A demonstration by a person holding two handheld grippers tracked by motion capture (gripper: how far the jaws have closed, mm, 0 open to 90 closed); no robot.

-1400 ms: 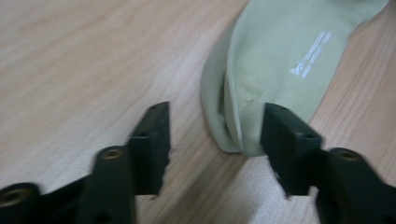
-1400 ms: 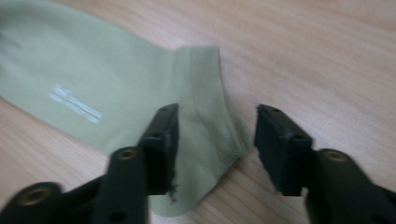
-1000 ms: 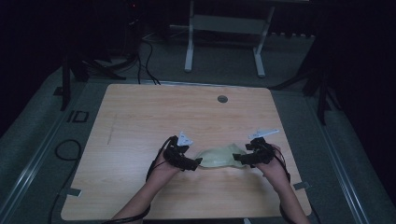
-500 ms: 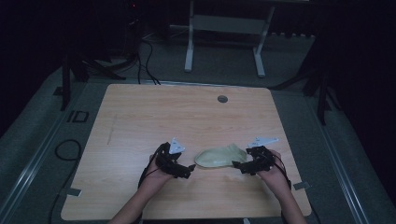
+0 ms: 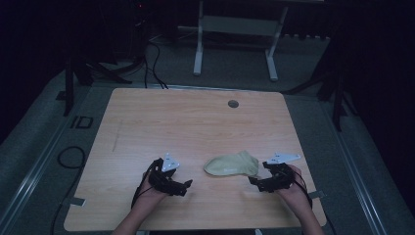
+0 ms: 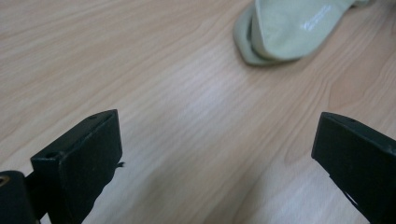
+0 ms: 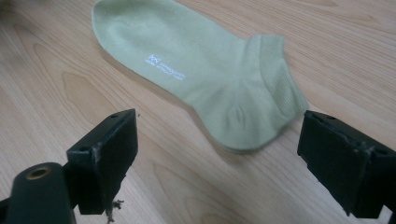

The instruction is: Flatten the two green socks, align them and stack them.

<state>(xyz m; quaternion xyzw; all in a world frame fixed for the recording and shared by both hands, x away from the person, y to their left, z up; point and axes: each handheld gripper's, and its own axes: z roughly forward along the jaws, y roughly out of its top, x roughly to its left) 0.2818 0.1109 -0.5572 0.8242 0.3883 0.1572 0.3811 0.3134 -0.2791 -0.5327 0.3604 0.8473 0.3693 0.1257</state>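
A: The pale green cotton ankle sock [image 5: 231,165] lies flat on the light wooden table [image 5: 195,127], near the front edge, between the two grippers.

B: Is it one sock?

A: In the left gripper view you can see two layers at the toe end [image 6: 252,39], one lying on top of the other. I cannot tell if that is two socks or one folded.

B: What about the left gripper [image 5: 186,186]?

A: Its jaws have just been opening. Now they stand wide apart with only bare wood between them. It holds nothing. The sock [image 6: 294,28] is up at about one o'clock from it, a little way off.

B: And the right gripper [image 5: 253,183]?

A: Its jaws are wide apart too, and they hold nothing. The sock's heel and cuff end [image 7: 210,79] lies just in front of them, at twelve o'clock. The pads do not touch it.

B: Anything else on the table?

A: A small round grey cap [image 5: 233,104] sits near the far edge, at twelve o'clock from the sock, well apart from it.
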